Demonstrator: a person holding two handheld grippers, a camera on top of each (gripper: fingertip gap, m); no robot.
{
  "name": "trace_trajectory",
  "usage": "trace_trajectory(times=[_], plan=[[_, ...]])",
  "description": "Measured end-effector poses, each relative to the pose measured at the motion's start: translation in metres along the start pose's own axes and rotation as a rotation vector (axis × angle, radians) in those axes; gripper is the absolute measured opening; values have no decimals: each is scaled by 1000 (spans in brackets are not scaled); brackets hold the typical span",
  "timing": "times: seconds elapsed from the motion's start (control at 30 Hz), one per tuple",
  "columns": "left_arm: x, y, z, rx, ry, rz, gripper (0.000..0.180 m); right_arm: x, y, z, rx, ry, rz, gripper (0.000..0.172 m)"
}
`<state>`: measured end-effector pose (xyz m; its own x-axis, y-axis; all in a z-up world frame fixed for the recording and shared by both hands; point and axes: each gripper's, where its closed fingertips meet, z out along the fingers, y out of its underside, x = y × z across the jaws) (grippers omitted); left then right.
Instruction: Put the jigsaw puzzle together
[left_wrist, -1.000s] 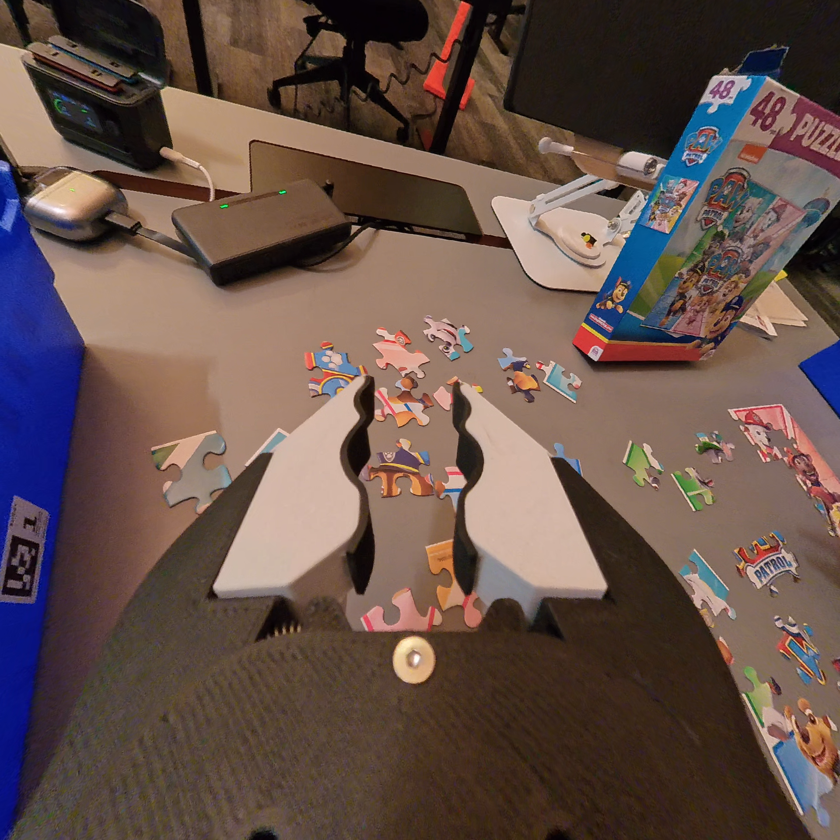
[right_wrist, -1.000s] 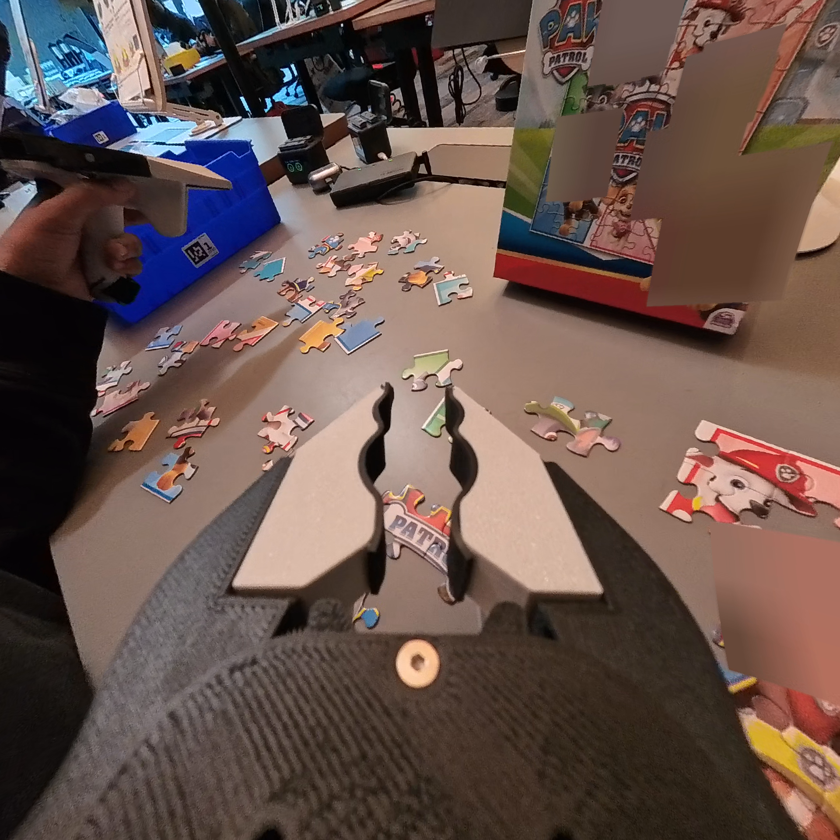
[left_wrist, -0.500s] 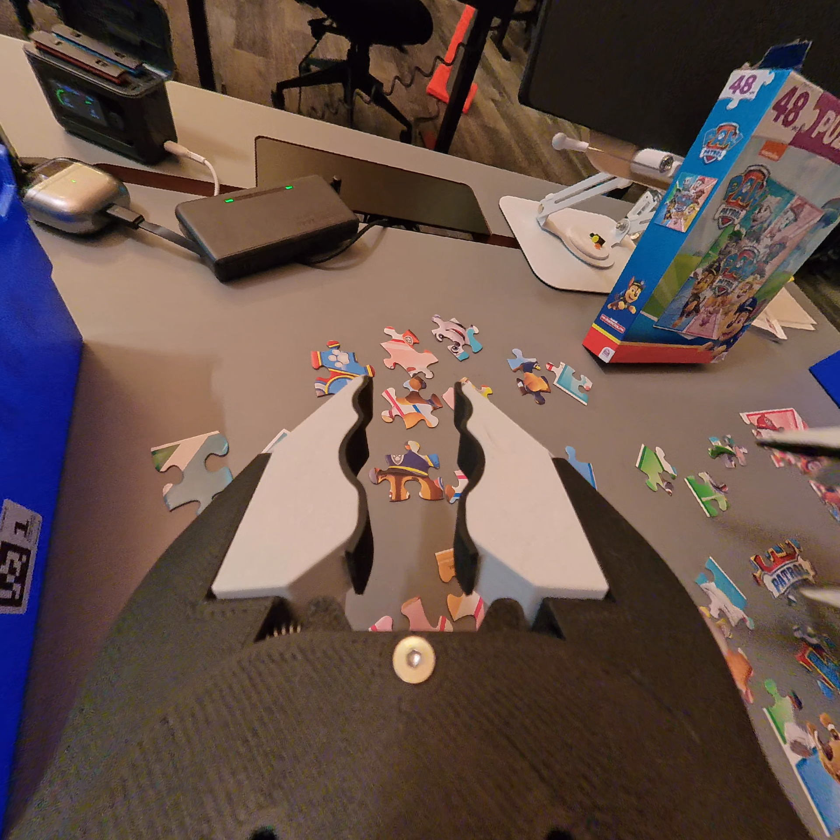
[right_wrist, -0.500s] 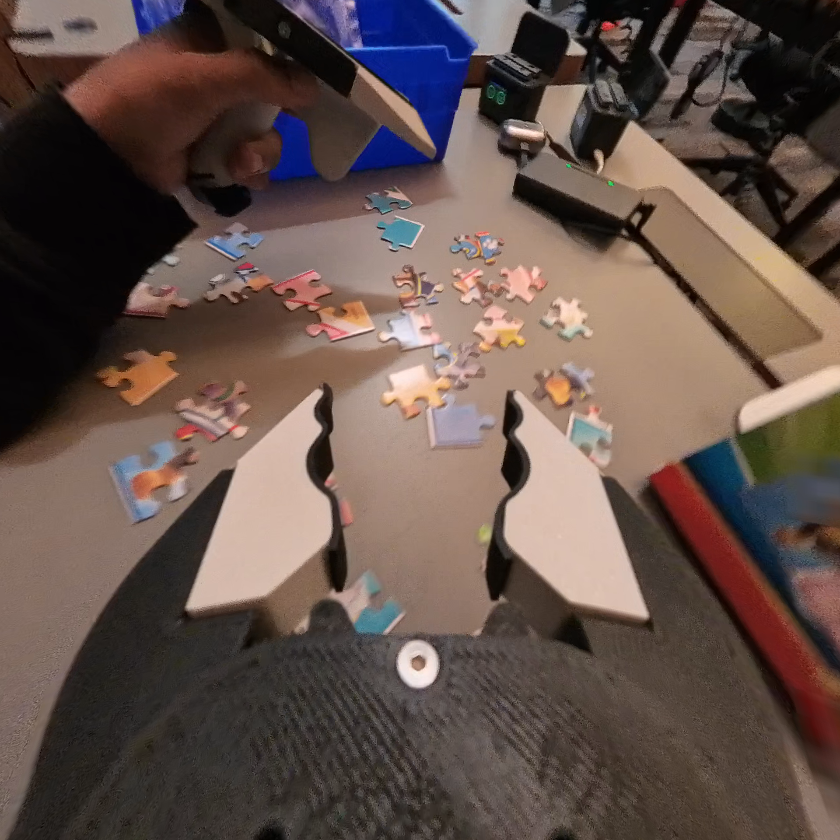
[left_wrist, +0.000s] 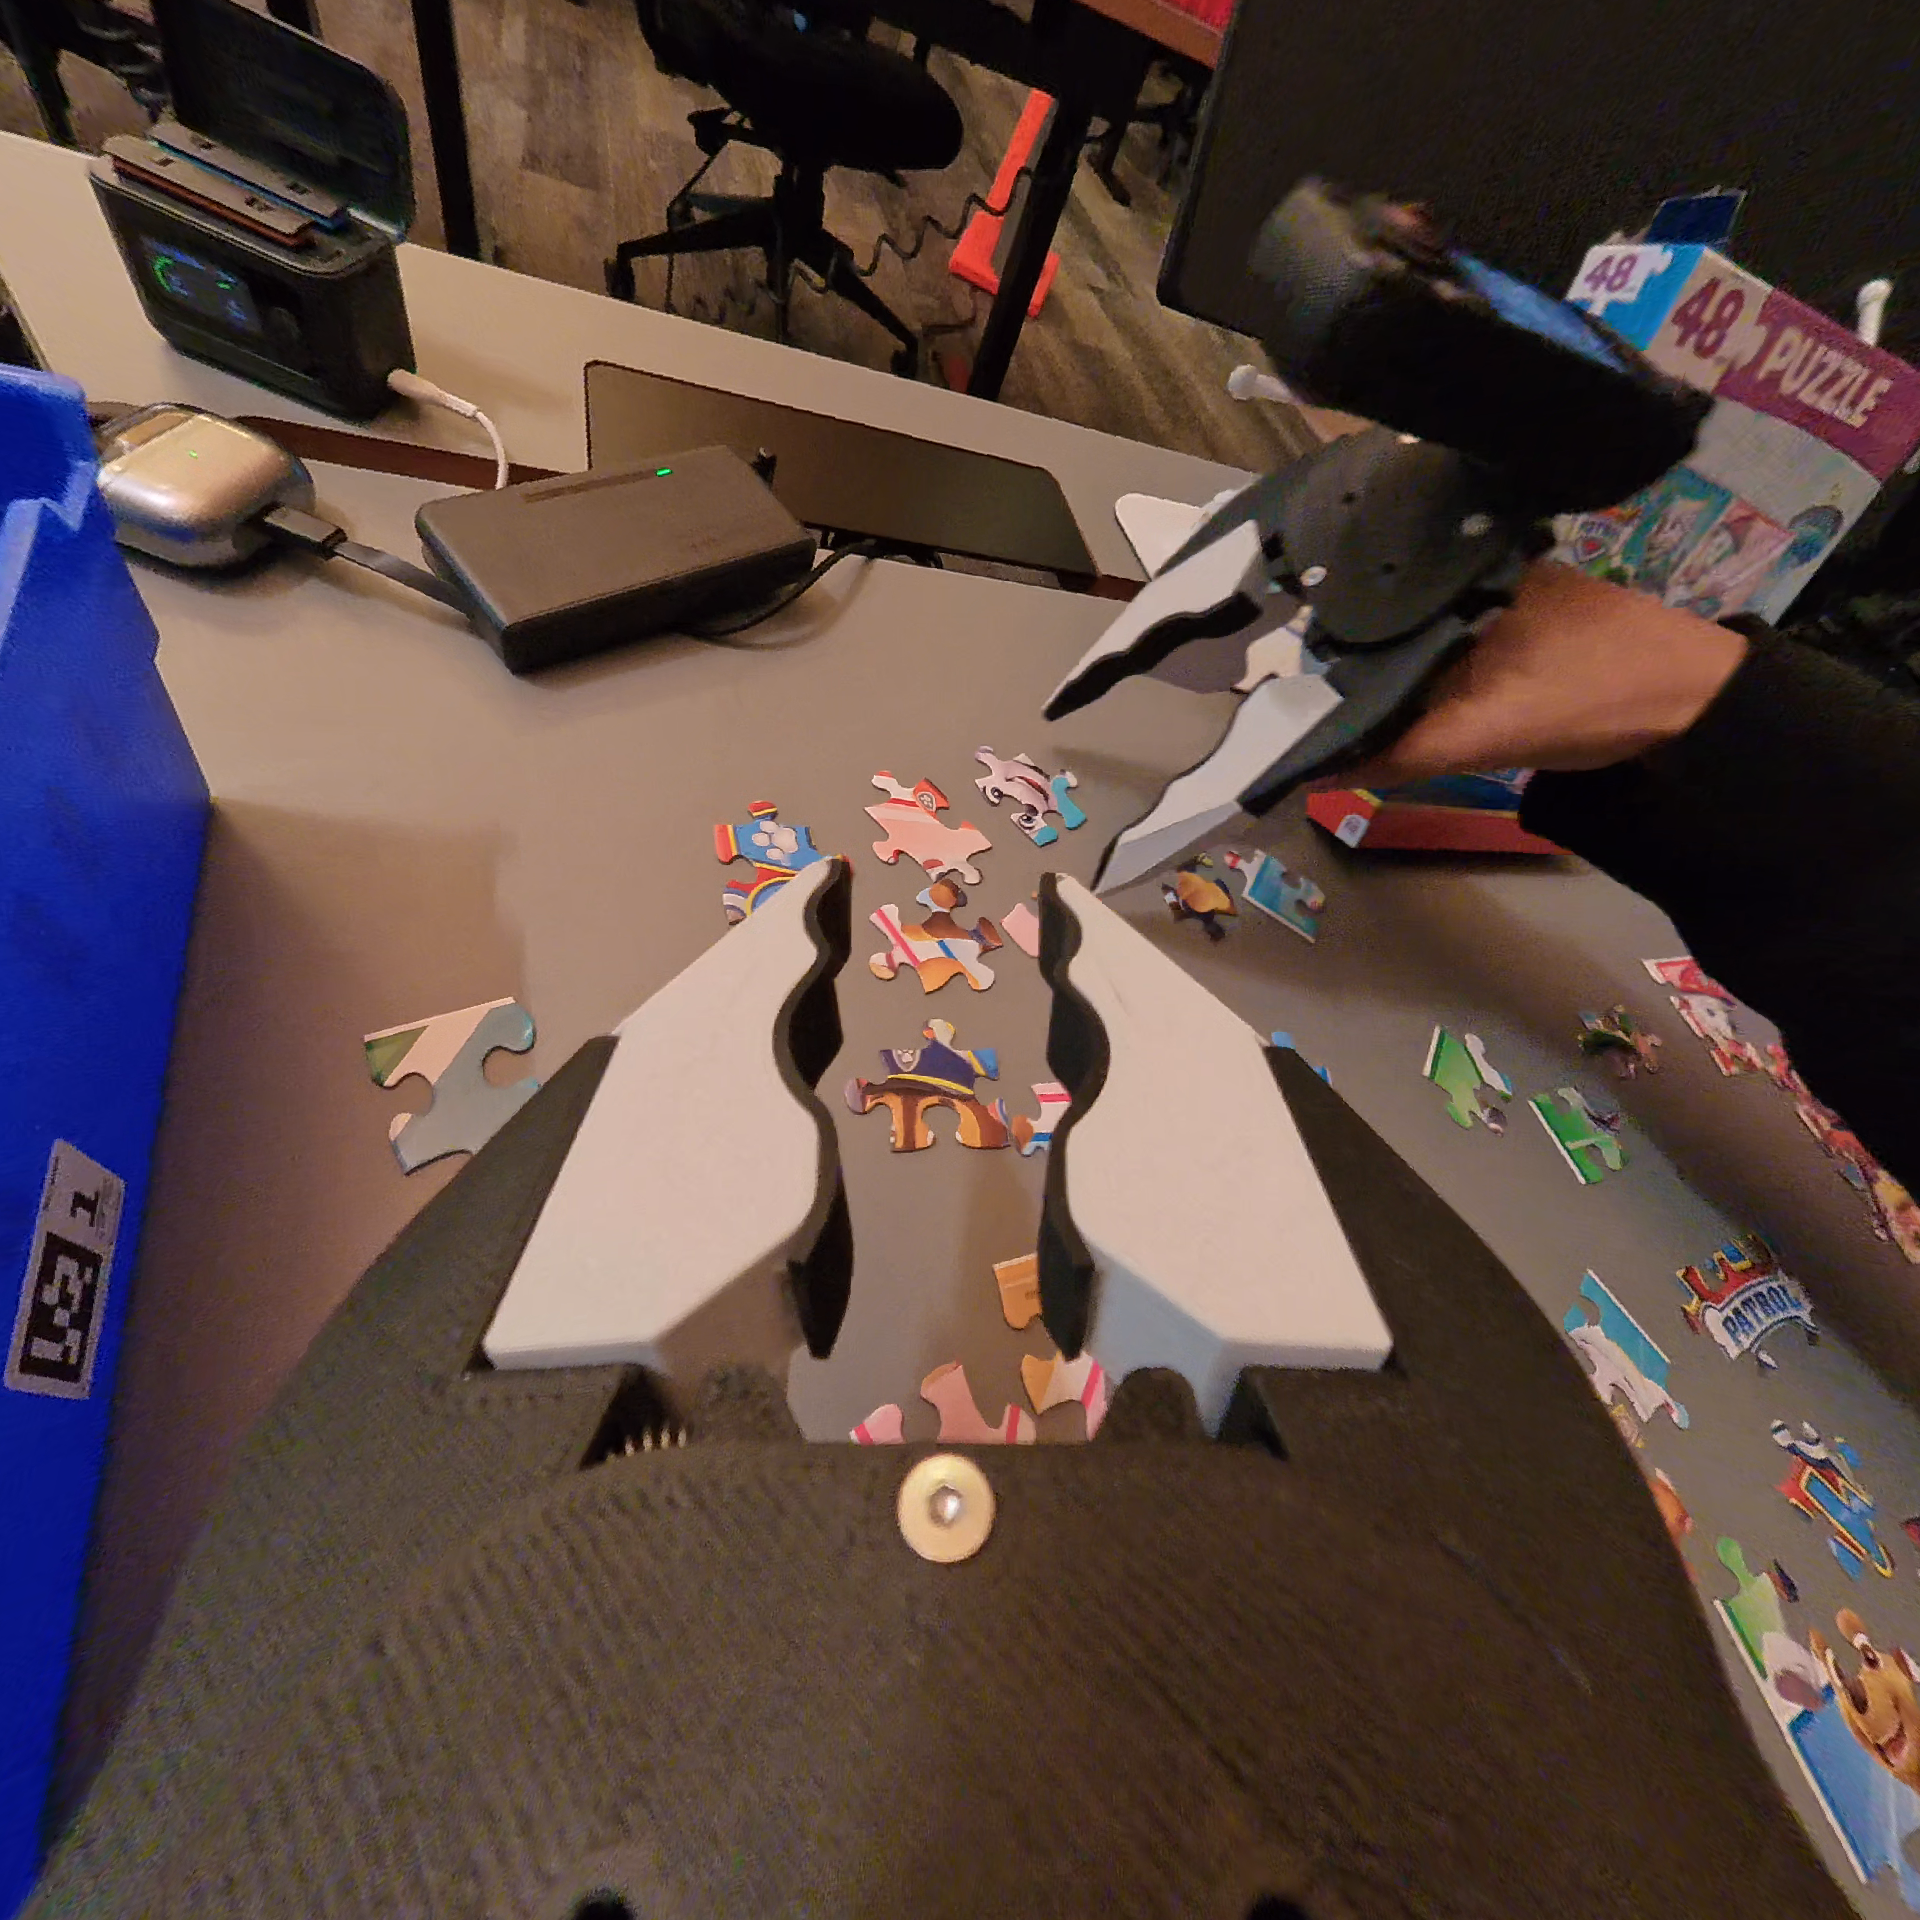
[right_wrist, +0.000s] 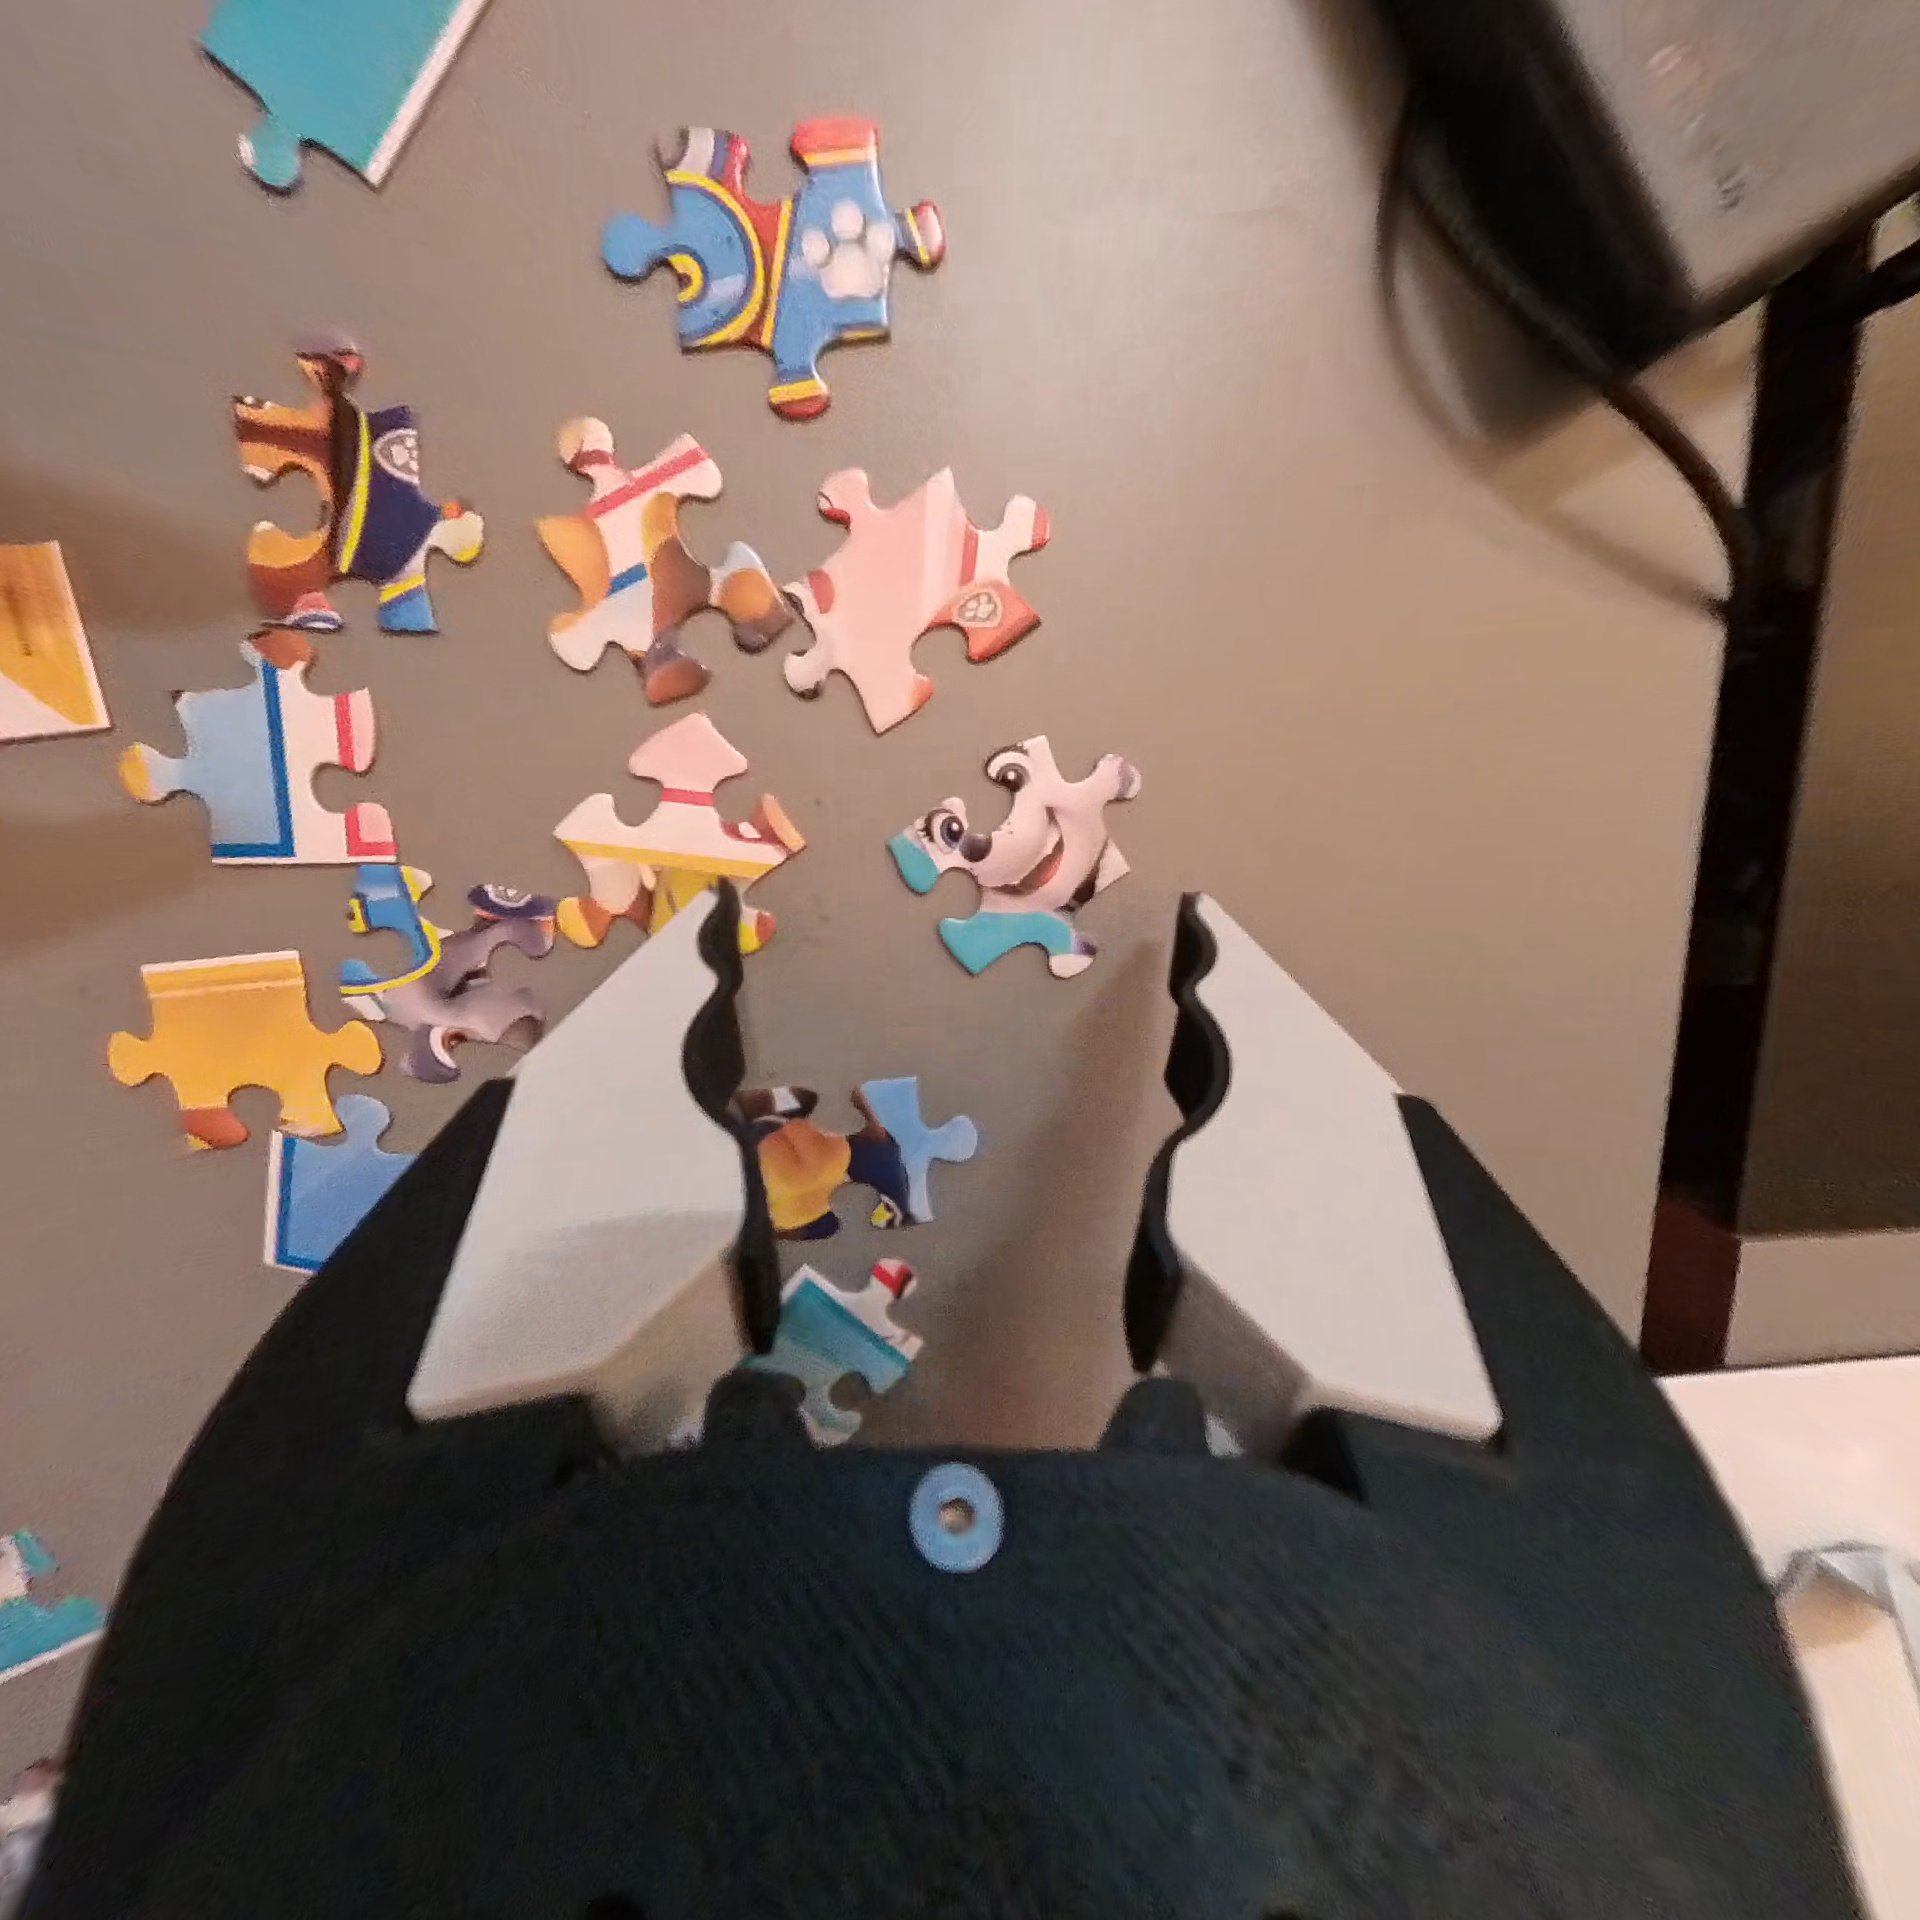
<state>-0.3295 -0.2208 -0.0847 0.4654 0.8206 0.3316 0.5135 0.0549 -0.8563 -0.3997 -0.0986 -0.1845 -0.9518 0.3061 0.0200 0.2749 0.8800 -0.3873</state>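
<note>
Bare counter (left_wrist: 540, 790) lies open between the blue bin (left_wrist: 83, 831) on the left and the scattered puzzle pieces (left_wrist: 935, 935). The black power brick (left_wrist: 613, 551) and its cables block the far edge, the puzzle box (left_wrist: 1745, 468) the far right. The right gripper (left_wrist: 1075, 800), jaws wide apart, hangs over the pieces' right flank, just beside the left gripper (left_wrist: 940, 883). Pieces crowd the right side.

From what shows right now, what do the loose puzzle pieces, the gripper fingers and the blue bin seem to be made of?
Puzzle pieces: likely printed cardboard, flat and thin, with a slight sheen on the picture face.
Right gripper fingers: seemingly matte pale-grey moulded or printed plastic with black wavy pads, probably rubbery; the ridged black body suggests 3D printing.
Blue bin: probably smooth, hard plastic, uniform in colour, with a paper sticker.
</note>
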Motion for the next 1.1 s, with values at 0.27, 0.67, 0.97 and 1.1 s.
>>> trace_trajectory(times=[0.27,0.67,0.97,1.1], plan=[[2,5,3,-34,-16,36,34,5,4,12,-138,-34,-22,74],[-2,5,3,-24,-22,17,35,-17,11,7,-187,-4,37,25],[-2,3,1,-9,-11,10,35,-36,18,-1,-113,37,78,0],[-1,3,1,-10,-7,7,35,-45,21,-13,-62,57,89,3]])
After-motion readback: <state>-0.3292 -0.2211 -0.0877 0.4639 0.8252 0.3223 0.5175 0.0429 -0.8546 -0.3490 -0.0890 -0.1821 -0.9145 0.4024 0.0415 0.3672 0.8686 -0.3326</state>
